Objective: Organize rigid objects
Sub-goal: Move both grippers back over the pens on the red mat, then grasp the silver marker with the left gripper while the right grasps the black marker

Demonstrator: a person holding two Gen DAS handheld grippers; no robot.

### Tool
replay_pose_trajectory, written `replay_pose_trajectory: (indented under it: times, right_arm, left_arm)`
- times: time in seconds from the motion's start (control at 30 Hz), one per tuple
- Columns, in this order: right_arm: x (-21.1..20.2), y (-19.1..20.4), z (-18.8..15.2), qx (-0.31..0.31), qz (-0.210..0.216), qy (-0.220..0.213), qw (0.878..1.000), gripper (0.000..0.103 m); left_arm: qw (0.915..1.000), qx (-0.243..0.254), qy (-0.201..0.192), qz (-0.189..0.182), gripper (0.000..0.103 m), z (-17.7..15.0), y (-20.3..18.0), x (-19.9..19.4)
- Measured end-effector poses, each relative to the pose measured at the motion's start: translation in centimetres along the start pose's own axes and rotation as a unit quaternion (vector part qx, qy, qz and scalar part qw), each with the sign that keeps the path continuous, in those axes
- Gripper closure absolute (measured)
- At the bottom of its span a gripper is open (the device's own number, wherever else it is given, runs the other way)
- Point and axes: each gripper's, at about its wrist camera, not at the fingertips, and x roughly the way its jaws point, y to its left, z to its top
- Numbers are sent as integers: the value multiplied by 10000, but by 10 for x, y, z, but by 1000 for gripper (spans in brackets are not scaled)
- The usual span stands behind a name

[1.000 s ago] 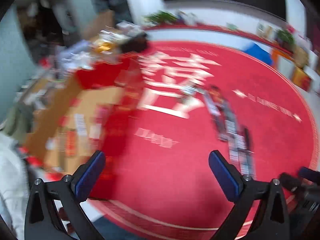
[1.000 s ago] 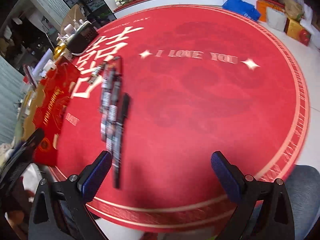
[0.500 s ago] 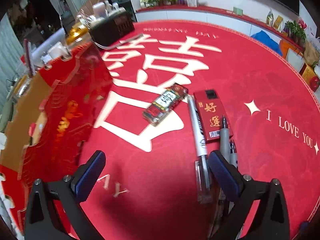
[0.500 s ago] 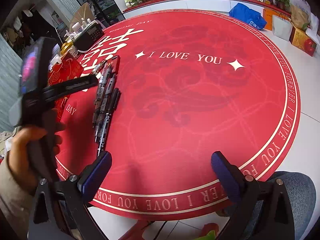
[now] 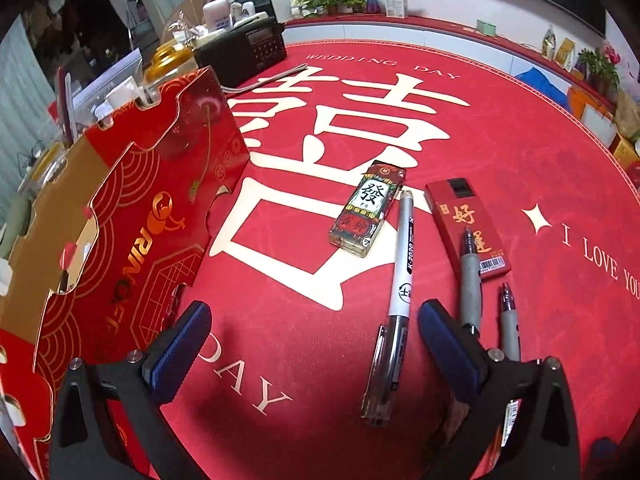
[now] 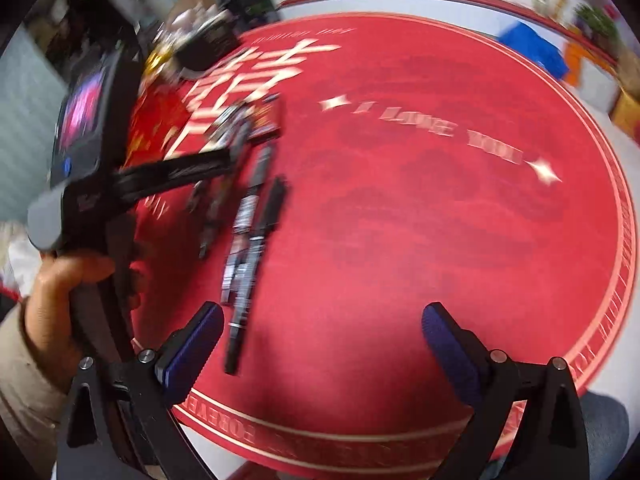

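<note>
Even, bright indoor light is seen in the left wrist view, which is sharp throughout; soft shadows are cast on the red table point(image 5: 500, 152) beneath the left gripper point(image 5: 316, 344), and glare is caught on the glossy red box point(image 5: 132, 216) left of it. Strong fisheye bending and dark corners are shown at the edges. The right wrist view is heavily motion-blurred; the pens point(image 6: 248, 248) are smeared.

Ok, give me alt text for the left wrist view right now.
Open left gripper hovers over a red tablecloth, a white marker lying just inside its right finger. Beyond lie a mahjong-print lighter, red lighter and two grey pens; a red gift box stands left.
</note>
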Motion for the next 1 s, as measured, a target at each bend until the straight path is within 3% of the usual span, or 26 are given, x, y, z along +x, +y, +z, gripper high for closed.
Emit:
replay_pose_trajectory:
  times: [0.17, 0.23, 0.3, 0.4, 0.43, 0.47, 0.6, 0.9, 0.93, 0.97, 1.0]
  right_arm:
    - [25, 41, 0, -1171, -821, 24, 9897, 3]
    - [22, 30, 2, -1106, -862, -58, 9901, 4]
    - [18, 11, 8, -860, -918, -80, 9920, 10]
    - [10, -15, 19, -583, -1059, -121, 9926, 36]
    - [7, -23, 23, -519, -1085, -119, 9927, 50]
    - [6, -28, 26, -510, -1085, -88, 9927, 56]
    - [8, -33, 36, -892, -942, 49, 9915, 56]
    - [14, -38, 50, -1465, -660, 294, 9866, 56]
    - [11, -39, 46, -1468, -663, 317, 9864, 61]
    - [9, -37, 42, -1490, -647, 309, 9862, 75]
    - [6, -36, 36, -1508, -645, 300, 9860, 82]
  left_arm:
    - [9997, -151, 46, -199, 0, -1, 7, 0]
    - [9997, -158, 64, -173, 0, 0, 5, -1]
    - [9992, 45, 37, -384, 0, 0, -6, -2]
    - [9987, 285, -142, -387, 0, 1, -24, -5]
    - [9987, 302, -193, -367, 0, 2, -27, -5]
    - [9987, 268, -223, -379, 0, 3, -27, -4]
    - [9953, -276, -23, -925, 0, 6, -12, 8]
    - [9949, -83, -14, -1005, 0, 4, -12, 6]
    - [9946, -40, -3, -1034, 0, 2, -13, 5]
    - [9941, 46, -3, -1083, 3, 0, -16, 4]
    - [9935, 118, -51, -1130, 10, -2, -18, 0]
